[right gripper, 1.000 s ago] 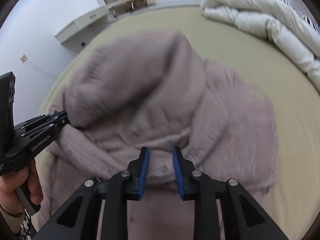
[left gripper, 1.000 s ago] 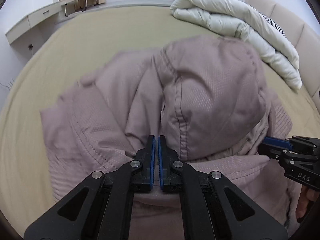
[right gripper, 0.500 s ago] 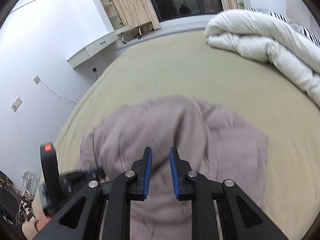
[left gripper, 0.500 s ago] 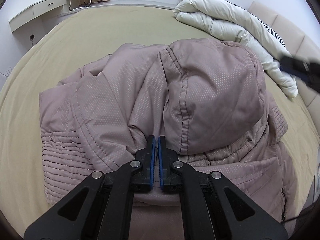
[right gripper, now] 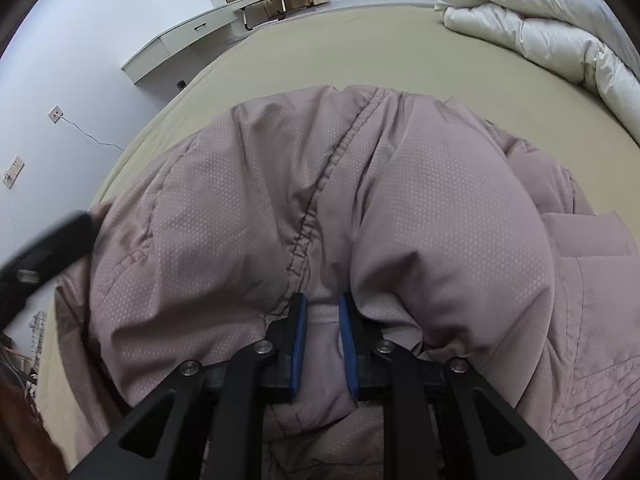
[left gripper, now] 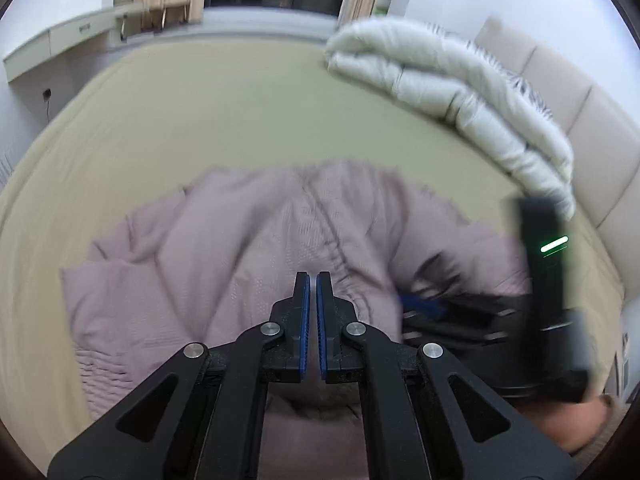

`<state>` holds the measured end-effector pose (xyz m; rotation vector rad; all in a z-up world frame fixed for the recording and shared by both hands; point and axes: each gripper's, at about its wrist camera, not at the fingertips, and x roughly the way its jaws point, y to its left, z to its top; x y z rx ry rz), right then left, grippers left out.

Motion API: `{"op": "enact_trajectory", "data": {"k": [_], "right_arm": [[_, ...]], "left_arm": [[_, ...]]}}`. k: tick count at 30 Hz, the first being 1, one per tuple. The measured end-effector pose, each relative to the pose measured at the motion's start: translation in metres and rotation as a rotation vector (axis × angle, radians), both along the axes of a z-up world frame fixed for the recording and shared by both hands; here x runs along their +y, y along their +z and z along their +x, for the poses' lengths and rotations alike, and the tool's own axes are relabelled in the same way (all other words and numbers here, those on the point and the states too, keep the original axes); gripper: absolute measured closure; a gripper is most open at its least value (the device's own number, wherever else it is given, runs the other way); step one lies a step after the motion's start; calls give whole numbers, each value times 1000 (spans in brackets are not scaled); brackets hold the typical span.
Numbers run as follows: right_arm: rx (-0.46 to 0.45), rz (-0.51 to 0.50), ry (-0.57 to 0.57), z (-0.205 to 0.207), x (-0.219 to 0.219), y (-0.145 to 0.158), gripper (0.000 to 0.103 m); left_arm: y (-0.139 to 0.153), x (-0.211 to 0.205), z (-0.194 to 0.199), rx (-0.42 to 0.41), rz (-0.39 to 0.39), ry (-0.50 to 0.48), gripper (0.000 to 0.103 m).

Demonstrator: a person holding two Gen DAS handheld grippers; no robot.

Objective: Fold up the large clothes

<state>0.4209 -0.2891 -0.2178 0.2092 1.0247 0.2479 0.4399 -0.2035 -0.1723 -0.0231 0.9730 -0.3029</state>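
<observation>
Over the jacket (right gripper: 400,208), right hand-held gripper (right gripper: 323,312) straddles fabric; left hand-held gripper (left gripper: 312,284) nearly closed, empty.

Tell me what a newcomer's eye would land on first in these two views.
First, the puffy mauve jacket, bunched in a heap on the tan bed and filling most of the right wrist view. The right gripper sits with its blue pads apart, low against the jacket's folds, while the left gripper hangs above it with pads nearly together. A rolled white duvet lies at the bed's far right.
</observation>
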Motion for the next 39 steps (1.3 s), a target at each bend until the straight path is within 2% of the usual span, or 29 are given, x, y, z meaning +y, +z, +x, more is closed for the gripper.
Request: {"op": "enact_trajectory", "data": {"k": [2,3,6,8,10,13,15,17,19,21,22,23,25,27,30,34,39], "right_arm": [[3,24,-22,-2,-13,12,83],[-32,24,-45,-5,-22,23,83],[-135,-26,-112,-9,-45,48,83],[-152,-35,-122,-5,-50,53,83],[-139,-56,-122,5,-50,47,83],[-90,-113,-110,13,-52,17,83],[-105,-98,-109,12,-57,-1,83],[-124,-104,-106,9,-58,-3,83],[-104,-127,-81,9,-53,-3,83],[-38,-120,-57,16,-57,12,83],[-44,-79,-87,16,-63,28,82],[-88,-34,-116,21,-73,42,82],[-177,2,-152,26,-80,72,73],[-177,15,-115,48,-72,84,70],[-114,-35,-71,85,-51,68,70],[14,-137,-19,113,-29,5,70],[-22,-91,-45,110,-34,-10,71]], "left_arm": [[-23,1,11,58,35,10,101],[-34,1,14,87,52,4,101],[-49,4,14,79,67,2,101],[-54,6,15,80,61,12,101],[-58,5,18,79,68,14,101],[-65,3,23,77,91,0,101],[-70,3,25,86,86,0,101],[-76,4,25,93,77,4,101],[-78,5,24,93,74,4,101],[-78,7,23,89,72,3,101],[-79,7,22,85,69,4,101],[-80,6,22,81,68,6,101],[-80,12,15,64,57,13,101],[-81,13,11,52,50,14,101],[-82,14,9,46,47,13,101],[-86,16,3,39,41,8,101],[-88,18,0,27,39,9,101]]}}
